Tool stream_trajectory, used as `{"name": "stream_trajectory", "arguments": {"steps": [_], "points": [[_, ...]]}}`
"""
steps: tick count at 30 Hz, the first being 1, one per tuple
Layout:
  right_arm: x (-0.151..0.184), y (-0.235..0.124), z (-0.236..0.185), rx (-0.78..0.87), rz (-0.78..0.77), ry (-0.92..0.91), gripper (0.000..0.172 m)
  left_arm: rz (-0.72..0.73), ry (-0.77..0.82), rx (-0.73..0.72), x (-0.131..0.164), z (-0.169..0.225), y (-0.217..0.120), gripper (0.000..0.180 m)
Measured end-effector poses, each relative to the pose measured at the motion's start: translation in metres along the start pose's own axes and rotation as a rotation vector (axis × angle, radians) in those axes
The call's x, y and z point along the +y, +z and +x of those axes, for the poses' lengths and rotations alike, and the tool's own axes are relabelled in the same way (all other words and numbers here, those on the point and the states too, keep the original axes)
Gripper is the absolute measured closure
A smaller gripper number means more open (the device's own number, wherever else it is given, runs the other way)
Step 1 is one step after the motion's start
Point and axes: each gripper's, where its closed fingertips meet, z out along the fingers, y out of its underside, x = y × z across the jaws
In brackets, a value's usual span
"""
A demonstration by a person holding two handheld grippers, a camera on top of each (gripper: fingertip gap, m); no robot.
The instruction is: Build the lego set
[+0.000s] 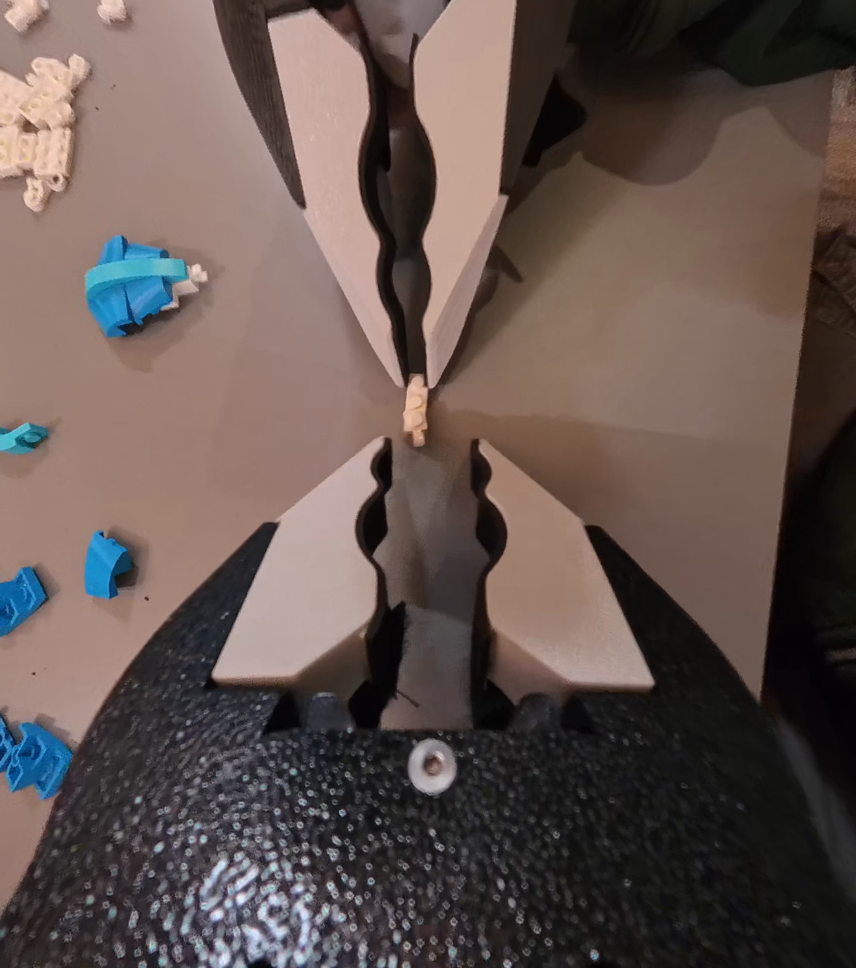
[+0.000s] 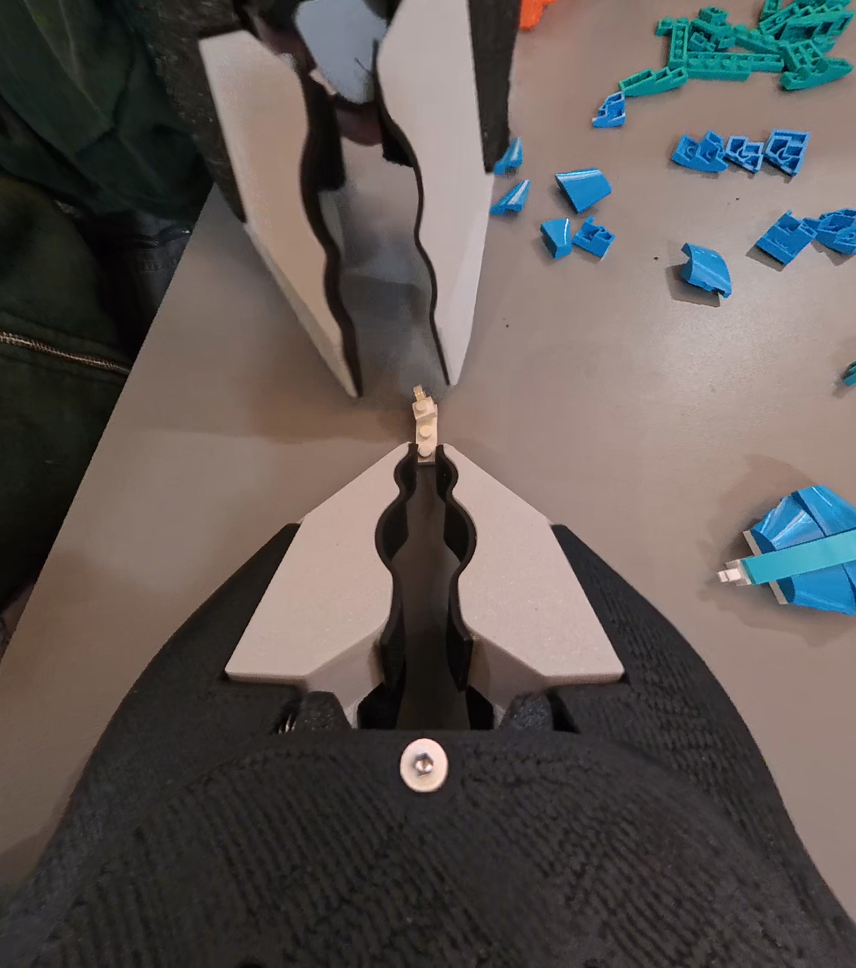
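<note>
A small white brick piece (image 2: pixel 425 429) is pinched by the right hand-held gripper (image 2: pixel 426 454) above the counter (image 2: pixel 258 419). The left hand-held gripper (image 1: pixel 431 445) is spread, its fingertips just short of the piece's free end; blue bricks (image 2: pixel 740 152) lie well apart.

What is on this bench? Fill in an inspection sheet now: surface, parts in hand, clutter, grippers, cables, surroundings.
Surface: grey tabletop, with a few dark specks.
Parts in hand: small white studded brick assembly, held above the table between the two grippers.
Clutter: blue built piece with a light-blue band; loose blue sloped bricks; teal brick pile; white brick pile; light-blue curved piece.
Grippers: right gripper shut on the assembly's near end; left gripper open, its tips apart just short of the assembly's pin end.
Cables: nothing seen.
Surroundings: a person in dark green clothing at the table edge.
</note>
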Motion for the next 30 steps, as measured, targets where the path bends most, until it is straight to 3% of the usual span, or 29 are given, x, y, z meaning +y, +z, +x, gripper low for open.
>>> {"name": "stream_trajectory", "arguments": {"steps": [1,4,6,12,16,22,27,30], "points": [[0.001,-0.001,0.001,-0.002,0.003,0.017,0.165,0.036,0.016,0.001,-0.004,0.003,-0.001,0.144],[0.0,-0.008,0.007,0.007,0.027,0.071,0.165,0.16,0.12,-0.056,-0.017,0.005,-0.003,0.116],[-0.003,-0.014,0.01,0.017,0.051,0.096,0.165,0.206,0.241,-0.149,-0.023,0.002,-0.004,0.11],[-0.015,-0.033,0.011,0.008,0.131,0.171,0.165,0.22,0.665,-0.444,-0.039,-0.01,-0.01,0.12],[-0.016,-0.035,0.009,-0.016,0.141,0.195,0.165,0.24,0.867,-0.531,-0.047,-0.011,-0.01,0.126],[-0.015,-0.033,0.004,-0.047,0.134,0.205,0.165,0.179,1.041,-0.58,-0.039,-0.014,0.003,0.141],[-0.017,-0.033,0.002,-0.069,0.145,0.213,0.165,0.178,1.058,-0.606,-0.04,-0.016,0.004,0.147],[-0.017,-0.033,-0.002,-0.098,0.153,0.219,0.165,0.185,1.075,-0.615,-0.041,-0.014,0.003,0.166]]}}
